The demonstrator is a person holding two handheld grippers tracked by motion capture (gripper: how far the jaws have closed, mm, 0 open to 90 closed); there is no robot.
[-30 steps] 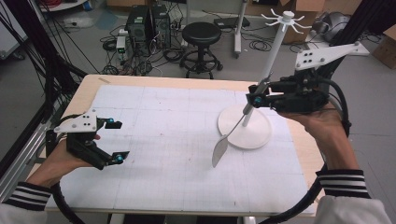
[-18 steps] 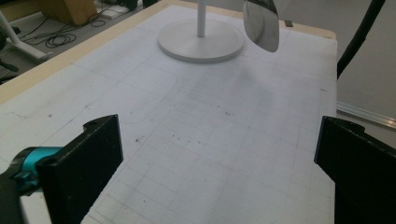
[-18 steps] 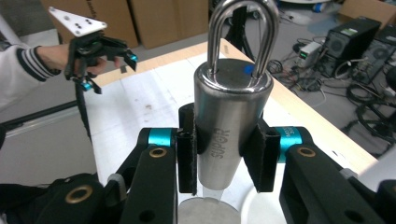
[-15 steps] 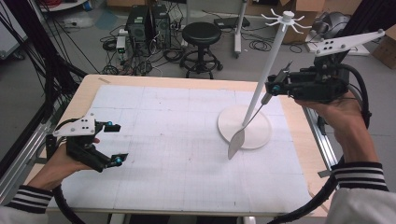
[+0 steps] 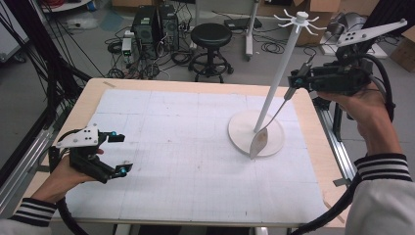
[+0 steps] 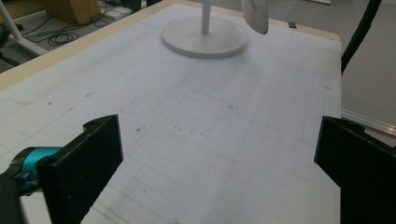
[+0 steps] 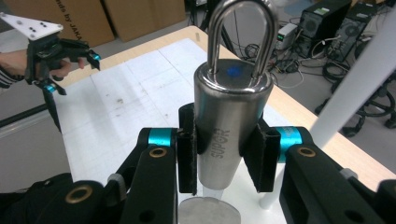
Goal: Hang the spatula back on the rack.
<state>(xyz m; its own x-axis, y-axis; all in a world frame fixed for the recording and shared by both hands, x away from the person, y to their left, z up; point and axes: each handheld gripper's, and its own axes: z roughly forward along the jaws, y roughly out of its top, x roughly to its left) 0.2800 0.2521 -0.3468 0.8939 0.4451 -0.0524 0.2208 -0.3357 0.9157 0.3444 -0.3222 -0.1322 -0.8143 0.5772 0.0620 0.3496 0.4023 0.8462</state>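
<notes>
Your grippers work over a wooden table (image 5: pixel 88 100) covered by a white gridded mat (image 5: pixel 186 147), with a black stool (image 5: pixel 210 36) and computer towers (image 5: pixel 154 22) on the floor beyond. Just below your right gripper (image 5: pixel 296 81) stands the white hook rack (image 5: pixel 286 63). That gripper clamps the steel spatula (image 5: pixel 259 139) by its handle, blade hanging over the rack's base. Your left gripper (image 5: pixel 120 152) hovers with jaws apart, holding nothing.

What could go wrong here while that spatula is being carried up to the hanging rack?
The right gripper pinches the smooth round steel handle of the spatula, so it may twist or slip. Its hanging blade swings close to the rack pole and could knock it. The rack leans already and might tip.
</notes>
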